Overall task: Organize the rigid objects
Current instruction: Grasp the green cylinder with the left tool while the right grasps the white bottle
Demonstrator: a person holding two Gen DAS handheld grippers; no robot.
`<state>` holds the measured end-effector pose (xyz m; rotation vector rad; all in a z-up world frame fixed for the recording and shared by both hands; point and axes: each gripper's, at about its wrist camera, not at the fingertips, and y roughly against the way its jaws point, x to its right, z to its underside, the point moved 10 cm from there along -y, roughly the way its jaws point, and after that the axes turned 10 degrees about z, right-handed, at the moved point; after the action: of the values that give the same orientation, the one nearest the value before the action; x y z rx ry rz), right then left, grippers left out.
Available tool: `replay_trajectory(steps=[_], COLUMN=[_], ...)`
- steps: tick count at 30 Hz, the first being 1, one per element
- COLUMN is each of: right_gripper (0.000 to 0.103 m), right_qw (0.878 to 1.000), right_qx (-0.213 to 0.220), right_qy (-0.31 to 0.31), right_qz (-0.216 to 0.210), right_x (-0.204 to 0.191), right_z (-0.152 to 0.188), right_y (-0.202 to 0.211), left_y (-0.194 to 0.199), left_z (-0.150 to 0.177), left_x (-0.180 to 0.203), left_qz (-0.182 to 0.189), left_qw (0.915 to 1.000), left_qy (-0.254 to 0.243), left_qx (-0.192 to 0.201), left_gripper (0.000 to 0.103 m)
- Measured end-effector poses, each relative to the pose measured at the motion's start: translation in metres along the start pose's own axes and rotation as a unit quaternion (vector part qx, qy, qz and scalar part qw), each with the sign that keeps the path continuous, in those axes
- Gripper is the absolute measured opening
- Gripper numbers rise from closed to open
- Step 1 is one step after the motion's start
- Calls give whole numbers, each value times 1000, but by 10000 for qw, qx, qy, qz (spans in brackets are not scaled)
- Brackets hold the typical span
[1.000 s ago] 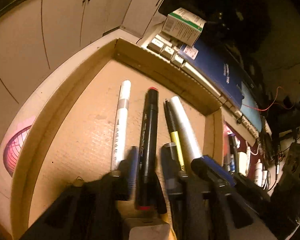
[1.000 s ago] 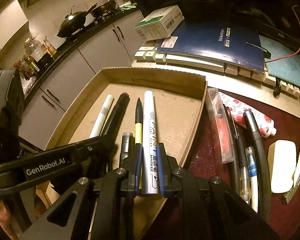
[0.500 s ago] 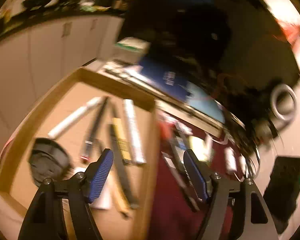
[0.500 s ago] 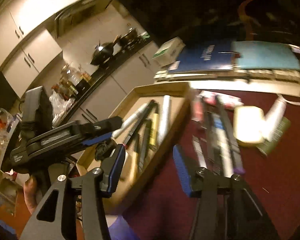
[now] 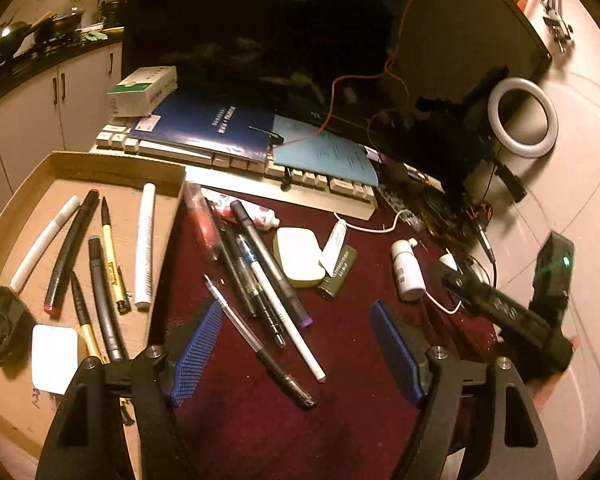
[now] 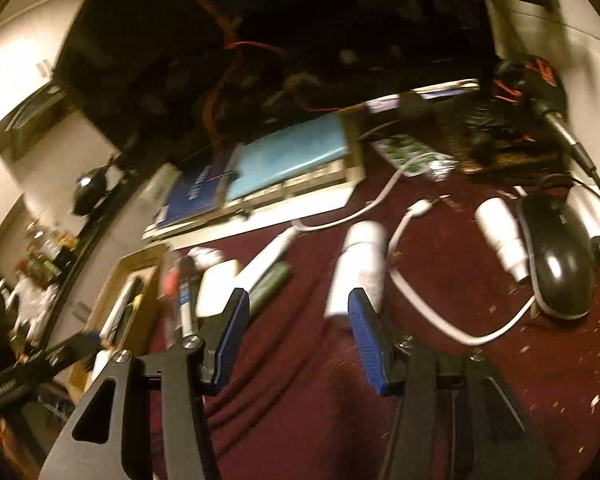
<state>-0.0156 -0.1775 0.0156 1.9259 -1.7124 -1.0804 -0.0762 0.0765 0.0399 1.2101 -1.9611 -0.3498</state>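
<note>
Left wrist view showed, at far left, a shallow cardboard tray (image 5: pixel 80 162) on the counter (image 5: pixel 340 360), which was covered in dark red cloth. Inside the tray lay a row of markers and pens, among them a white paint marker (image 5: pixel 144 248) and a black marker (image 5: pixel 73 252), side by side, apparently sorted there to keep like things together. Just right of the tray, a loose cluster of pens (image 5: pixel 260 280) lay on the red cloth, likely awaiting sorting. The left hand-held gripper (image 5: pixel 296 354) hung above them, its jaws opening with nothing between them. Further right lay a pale case (image 5: pixel 298 256), a small white bottle (image 5: pixel 407 276) and cables.

Right wrist view, blurred, showed the right hand-held gripper (image 6: pixel 296 338) with its fingers apart and empty over the cloth, a white bottle (image 6: pixel 360 264) just beyond it, and a black mouse (image 6: pixel 556 256) at far right.
</note>
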Motion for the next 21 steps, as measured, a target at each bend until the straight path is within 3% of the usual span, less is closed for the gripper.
replay_trajectory(steps=[8, 9, 10, 11, 21], right_gripper=[51, 48, 36, 36, 35], right_qw=[9986, 9983, 9978, 9973, 9972], right_qx=[-352, -401, -466, -504, -506], right_qy=[-187, -189, -209, -229, -508], right_qz=[362, 366, 431, 478, 225], right_x=[13, 14, 18, 20, 26], right_z=[-3, 0, 2, 4, 6], right_y=[-45, -49, -54, -55, -53], left_y=[-22, -25, -31, -36, -121], left_z=[4, 5, 5, 5, -4], left_x=[15, 16, 19, 21, 57], left_qz=[14, 7, 3, 9, 461], left_qw=[9994, 9993, 9988, 9984, 9843], left_qy=[-236, -268, -336, -396, -1060], left_qx=[-233, -268, -345, -407, -1336], left_gripper=[80, 80, 80, 80, 78])
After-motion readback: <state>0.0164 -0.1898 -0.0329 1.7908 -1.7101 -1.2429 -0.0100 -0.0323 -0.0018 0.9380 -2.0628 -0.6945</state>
